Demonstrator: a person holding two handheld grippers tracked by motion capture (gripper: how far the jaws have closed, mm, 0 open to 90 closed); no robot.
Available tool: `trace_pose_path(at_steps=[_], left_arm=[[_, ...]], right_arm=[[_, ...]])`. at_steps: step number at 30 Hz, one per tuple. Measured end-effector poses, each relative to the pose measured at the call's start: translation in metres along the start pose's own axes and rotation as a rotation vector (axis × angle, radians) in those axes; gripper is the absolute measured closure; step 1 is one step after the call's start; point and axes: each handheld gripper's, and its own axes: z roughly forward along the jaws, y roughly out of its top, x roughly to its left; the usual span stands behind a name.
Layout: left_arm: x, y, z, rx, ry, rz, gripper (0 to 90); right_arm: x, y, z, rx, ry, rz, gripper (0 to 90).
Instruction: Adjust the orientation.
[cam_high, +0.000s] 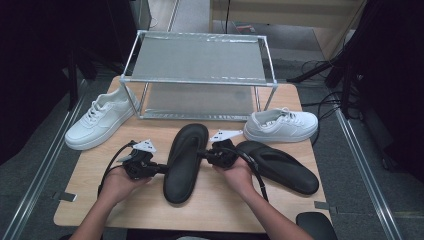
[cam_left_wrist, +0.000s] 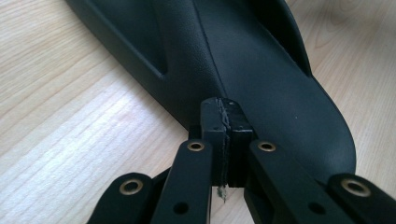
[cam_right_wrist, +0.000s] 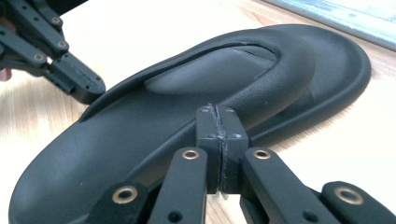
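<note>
1. High view shows both my grippers set against one black slipper (cam_high: 184, 162) lying lengthwise on the wooden table (cam_high: 90, 200), my left gripper (cam_high: 162, 169) at its left edge and my right gripper (cam_high: 202, 154) at its right edge.
2. Both pairs of jaws are pressed together with nothing between them; in the left gripper view the closed tips (cam_left_wrist: 226, 122) butt against the slipper's side wall, and in the right gripper view the closed tips (cam_right_wrist: 221, 125) meet the opposite rim.
3. I judge the step in hand to be squeezing the slipper between the two closed tips, either to nudge it straight or to lift it as a pair of tongs.
4. The next move calls for even inward pressure from both sides, or the sole will pivot and slip away.
5. A second black slipper (cam_high: 280, 165) lies just right of my right hand, two white sneakers (cam_high: 102, 120) (cam_high: 282, 125) flank the metal shoe rack (cam_high: 200, 80) beyond, probably the destination.
</note>
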Motion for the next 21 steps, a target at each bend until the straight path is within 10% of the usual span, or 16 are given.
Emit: trace_pose_path(at_steps=[21], left_arm=[[-0.0038,0.0025,0.0029,0.009,-0.013,-0.021,85.1]], right_arm=[[-0.0008,0.0023,-0.0011,0.0,-0.046,-0.013,89.9]])
